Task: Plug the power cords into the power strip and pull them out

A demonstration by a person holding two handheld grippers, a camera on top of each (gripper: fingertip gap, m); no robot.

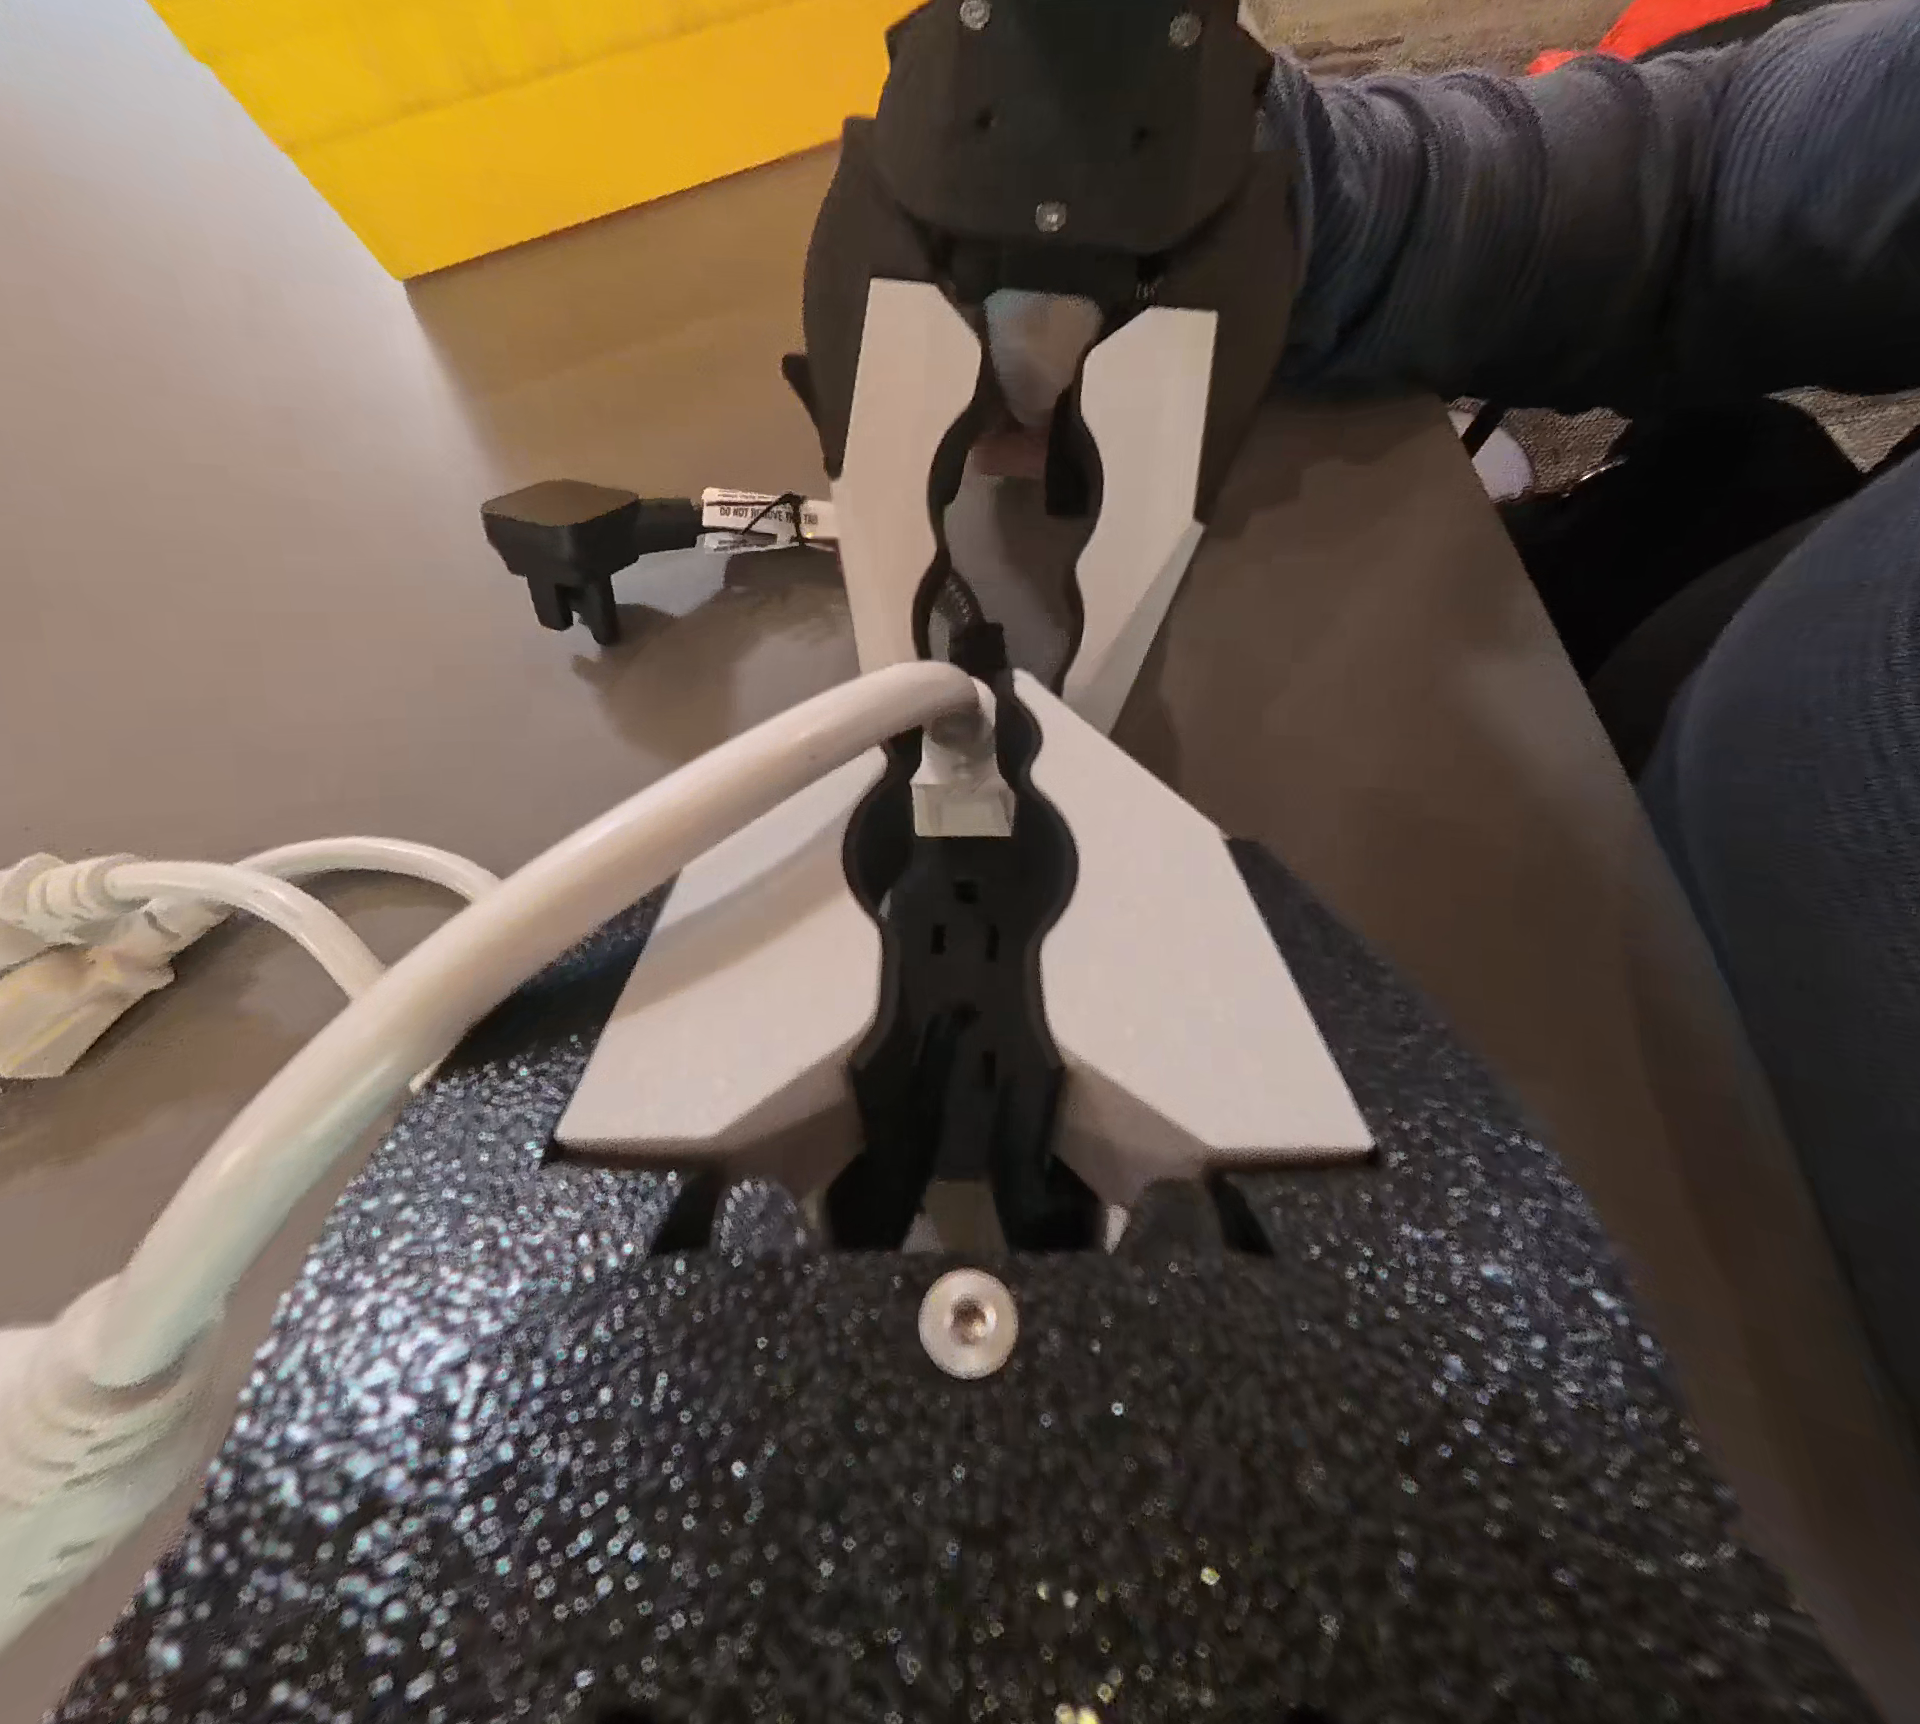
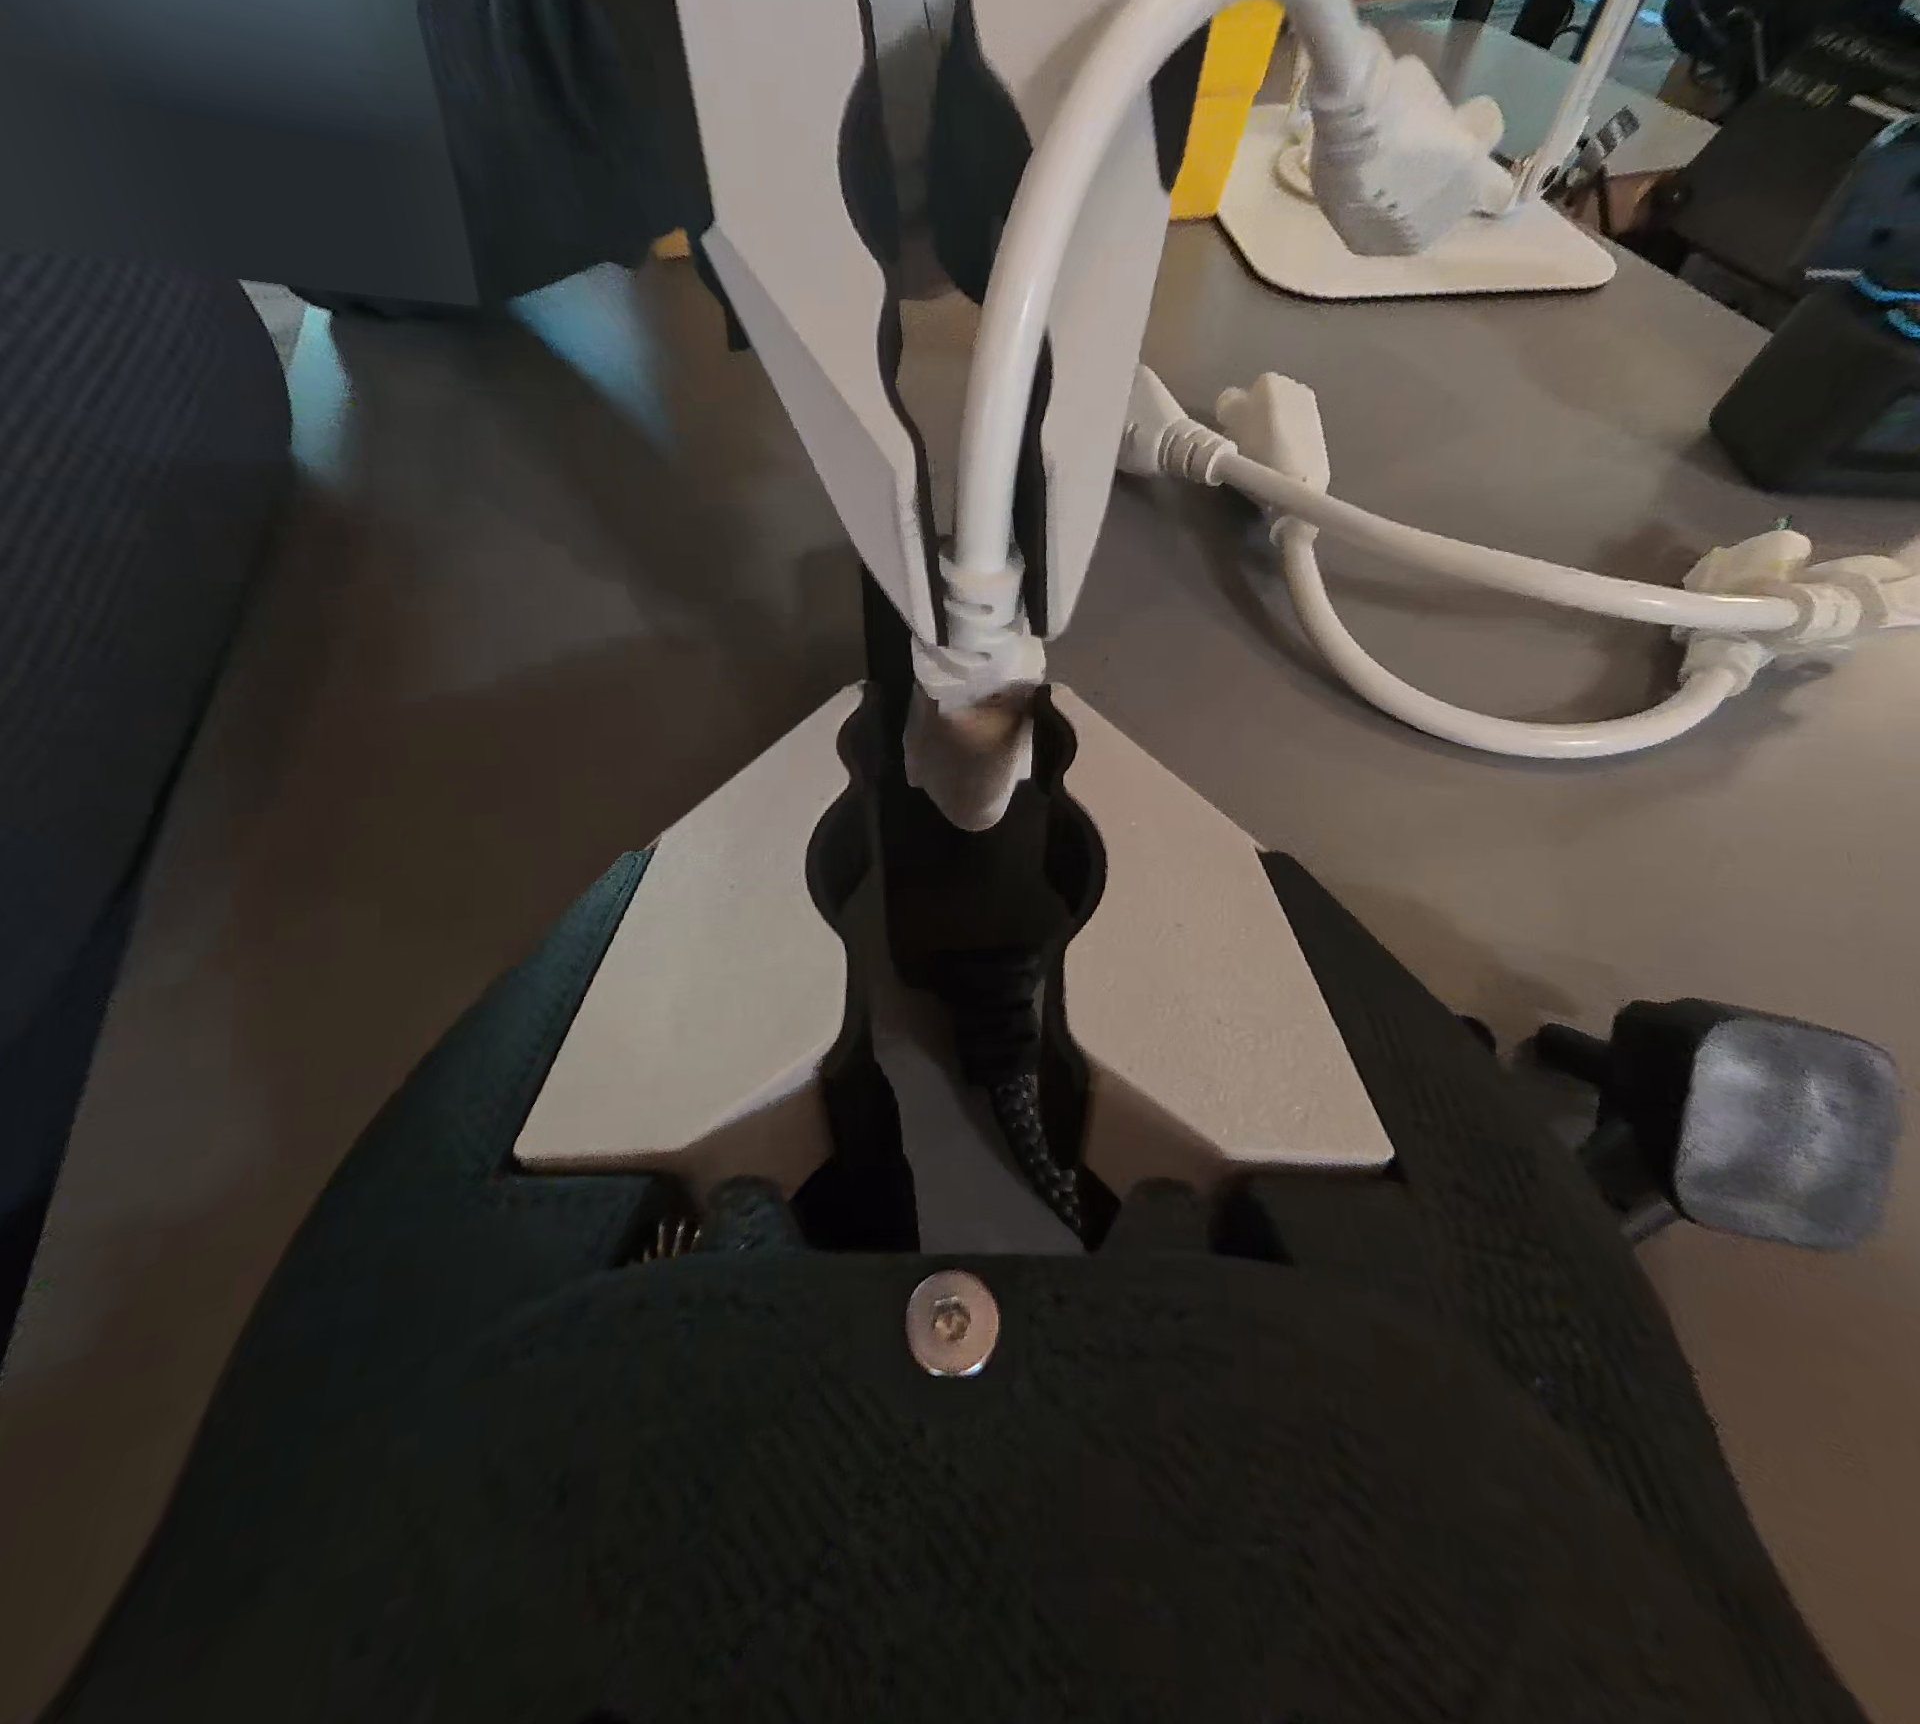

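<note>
A black power strip (image 1: pixel 961 999) runs between both grippers above the grey table (image 1: pixel 260 427). My right gripper (image 2: pixel 961 698) is shut on the strip (image 2: pixel 935 895), whose black braided cord (image 2: pixel 1029 1113) leaves toward the camera. A white plug (image 1: pixel 961 796) sits against the strip's socket face; its prongs are hidden. My left gripper (image 1: pixel 977 718) is shut on this plug at its ribbed neck (image 2: pixel 977 625). Its white cord (image 1: pixel 520 895) arcs away to the left. The right gripper (image 1: pixel 987 656) faces mine tip to tip.
A yellow bin (image 1: pixel 520 12) stands at the back. A black plug (image 1: pixel 561 531) lies on the table, also in the right wrist view (image 2: pixel 1766 1144). More white cords (image 2: pixel 1455 614) lie nearby. A white stand base (image 2: pixel 1434 251) stands farther back. A sleeved arm (image 1: pixel 1558 220) reaches over the table edge. The tips of both grippers are at nearly the same place.
</note>
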